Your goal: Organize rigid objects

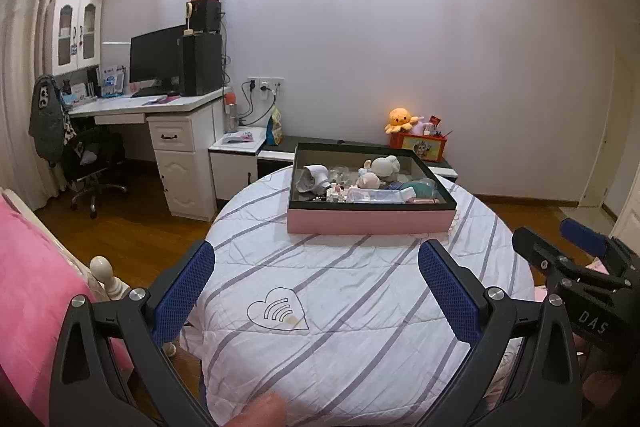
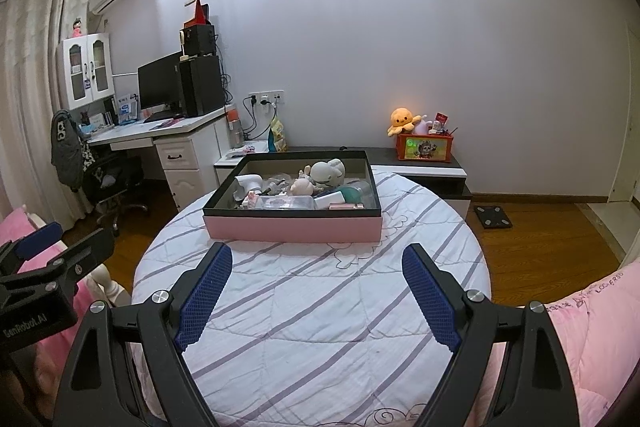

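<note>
A pink box with a black rim (image 1: 370, 221) (image 2: 292, 229) stands on the far side of a round table with a striped white cloth (image 1: 340, 307) (image 2: 312, 307). In it lie several small items: a white device (image 1: 316, 177) (image 2: 248, 183), a grey plush toy (image 1: 386, 165) (image 2: 330, 171), a pink figure (image 1: 368, 181), a clear case (image 2: 286, 203), a teal item (image 1: 418, 187). My left gripper (image 1: 316, 259) is open and empty, short of the box. My right gripper (image 2: 318, 263) is open and empty, also just short of the box; it shows at the right of the left wrist view (image 1: 576, 259).
A pink bed (image 1: 28, 291) lies at the left, pink bedding (image 2: 592, 331) at the right. A desk with a monitor (image 1: 154, 59) and an office chair (image 1: 92, 155) stand at the back left. A low cabinet holds an orange toy box (image 2: 424, 147). A scale (image 2: 493, 215) lies on the wood floor.
</note>
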`<state>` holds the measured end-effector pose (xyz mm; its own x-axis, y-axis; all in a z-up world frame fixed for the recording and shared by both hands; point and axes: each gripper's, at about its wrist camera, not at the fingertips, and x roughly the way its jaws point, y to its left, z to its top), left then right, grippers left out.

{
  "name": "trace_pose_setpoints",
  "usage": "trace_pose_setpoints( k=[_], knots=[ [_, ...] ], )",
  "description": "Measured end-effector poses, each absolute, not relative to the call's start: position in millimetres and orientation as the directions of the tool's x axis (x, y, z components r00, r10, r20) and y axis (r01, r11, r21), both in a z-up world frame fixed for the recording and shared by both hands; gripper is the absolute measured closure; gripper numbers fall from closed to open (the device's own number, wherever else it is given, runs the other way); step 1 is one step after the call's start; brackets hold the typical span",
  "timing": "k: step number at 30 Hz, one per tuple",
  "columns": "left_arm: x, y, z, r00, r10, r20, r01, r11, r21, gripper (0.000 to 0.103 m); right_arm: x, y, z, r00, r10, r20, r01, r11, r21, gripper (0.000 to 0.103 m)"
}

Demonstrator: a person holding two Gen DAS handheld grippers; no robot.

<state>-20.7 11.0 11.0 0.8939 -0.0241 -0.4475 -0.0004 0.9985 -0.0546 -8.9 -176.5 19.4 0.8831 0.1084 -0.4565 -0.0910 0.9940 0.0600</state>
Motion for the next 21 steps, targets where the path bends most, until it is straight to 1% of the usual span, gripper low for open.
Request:
trace_pose_setpoints(
  k=[6, 21],
  knots=[
    [-23.6, 6.4, 12.3, 0.9, -0.012, -0.435, 0.002, 1.0, -0.023, 0.0, -8.9, -176.8, 19.1, 0.883, 0.107, -0.457, -0.09, 0.994, 0.06, 0.014],
    [-28.7, 6.0, 16.4, 0.912, -0.037, -0.408, 0.021, 0.999, -0.043, 0.0, -8.7, -177.8, 18.3, 0.88, 0.11, -0.461, -0.092, 0.994, 0.062, 0.014]
  ],
)
